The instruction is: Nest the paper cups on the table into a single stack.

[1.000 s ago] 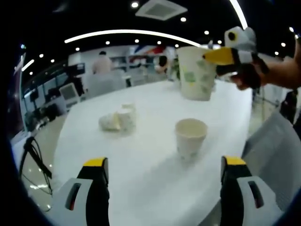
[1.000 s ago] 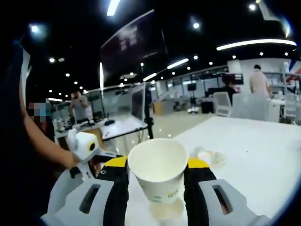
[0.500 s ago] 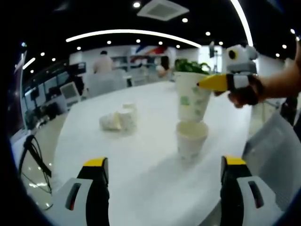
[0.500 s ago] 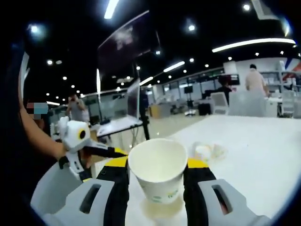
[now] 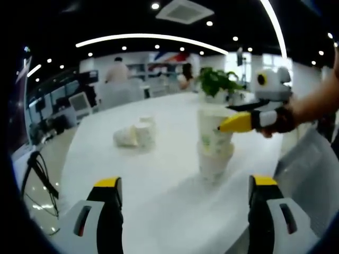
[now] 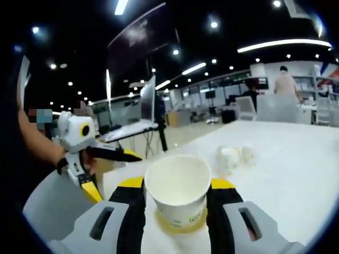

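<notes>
One held cup (image 6: 177,193), clamped in the right gripper (image 6: 176,203) jaws, was partly seated in the desk cup (image 5: 213,163); loose cups (image 5: 135,135) at 10 o'clock remained unstacked, left gripper (image 5: 183,198) jaws apart.

A green plant (image 5: 214,82) stands at the far edge of the white worktop (image 5: 159,174). Beyond it, 1 person (image 5: 117,71) faces away among desks. A monitor (image 6: 150,106) sits on a far desk, and a cable (image 5: 39,174) loops over the floor.
</notes>
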`<control>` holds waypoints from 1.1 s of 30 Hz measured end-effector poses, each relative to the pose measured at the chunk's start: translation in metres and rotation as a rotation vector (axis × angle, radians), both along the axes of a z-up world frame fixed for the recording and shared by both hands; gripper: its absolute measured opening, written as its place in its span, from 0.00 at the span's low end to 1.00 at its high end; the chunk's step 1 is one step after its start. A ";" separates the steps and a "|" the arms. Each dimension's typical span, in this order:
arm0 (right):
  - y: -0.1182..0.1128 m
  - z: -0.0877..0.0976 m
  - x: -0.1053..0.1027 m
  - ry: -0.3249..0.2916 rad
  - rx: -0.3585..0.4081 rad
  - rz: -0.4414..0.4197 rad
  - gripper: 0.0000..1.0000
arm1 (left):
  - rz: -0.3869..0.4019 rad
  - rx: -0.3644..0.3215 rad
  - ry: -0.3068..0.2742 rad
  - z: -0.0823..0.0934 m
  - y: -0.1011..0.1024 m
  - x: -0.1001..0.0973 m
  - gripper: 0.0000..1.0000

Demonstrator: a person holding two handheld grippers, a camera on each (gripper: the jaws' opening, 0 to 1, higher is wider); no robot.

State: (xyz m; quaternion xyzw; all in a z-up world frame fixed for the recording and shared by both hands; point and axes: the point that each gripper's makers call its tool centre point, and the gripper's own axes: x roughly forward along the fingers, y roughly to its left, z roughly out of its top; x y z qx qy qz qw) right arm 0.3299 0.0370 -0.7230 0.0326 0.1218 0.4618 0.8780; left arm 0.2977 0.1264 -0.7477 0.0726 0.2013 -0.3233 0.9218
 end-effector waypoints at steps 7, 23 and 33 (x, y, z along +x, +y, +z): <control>0.000 -0.011 -0.001 0.001 -0.020 -0.006 0.41 | 0.004 -0.003 -0.003 0.001 0.001 0.000 0.99; -0.003 -0.031 0.001 -0.011 -0.081 -0.011 0.44 | 0.008 -0.009 -0.004 0.002 0.001 0.001 0.99; -0.003 -0.023 0.001 0.036 -0.058 -0.018 0.61 | 0.007 -0.007 -0.006 0.001 0.002 0.002 0.99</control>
